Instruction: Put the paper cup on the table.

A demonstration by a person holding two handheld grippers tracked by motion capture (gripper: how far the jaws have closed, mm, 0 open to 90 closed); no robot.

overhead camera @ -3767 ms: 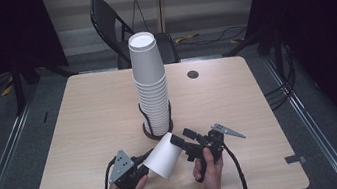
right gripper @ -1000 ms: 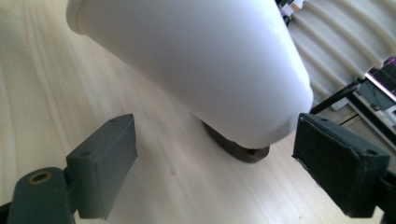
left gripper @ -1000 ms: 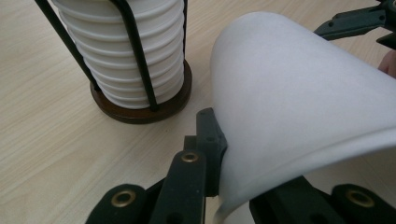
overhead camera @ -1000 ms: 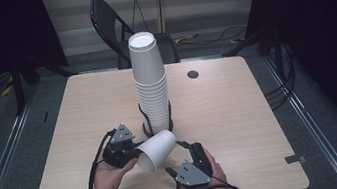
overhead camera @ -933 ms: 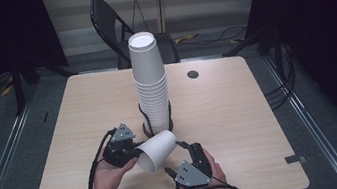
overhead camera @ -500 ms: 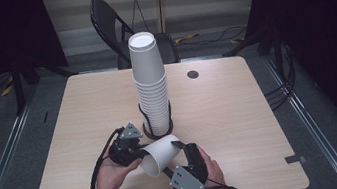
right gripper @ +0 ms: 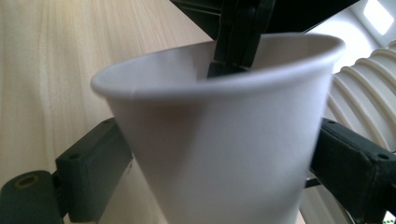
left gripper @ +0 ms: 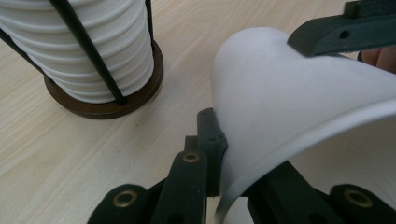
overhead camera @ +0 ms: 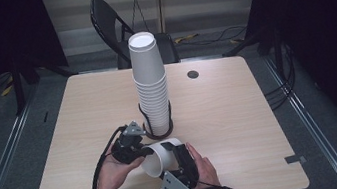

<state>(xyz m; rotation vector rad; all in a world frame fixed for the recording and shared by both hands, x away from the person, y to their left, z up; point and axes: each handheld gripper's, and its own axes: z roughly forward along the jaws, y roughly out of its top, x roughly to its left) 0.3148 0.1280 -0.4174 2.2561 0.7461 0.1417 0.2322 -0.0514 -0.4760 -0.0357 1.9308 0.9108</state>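
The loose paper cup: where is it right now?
In the high view the loose paper cup lies sideways near the table's front edge, between the left gripper and right gripper, just before the cup stack.

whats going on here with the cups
A person works a gripper in each hand over one loose white paper cup at the near edge of the table. The left gripper is shut on the cup's rim, one jaw inside and one outside. The right gripper has its jaws on either side of the cup's body; whether they press on it is unclear. Just behind stands a tall stack of cups in a black wire holder.
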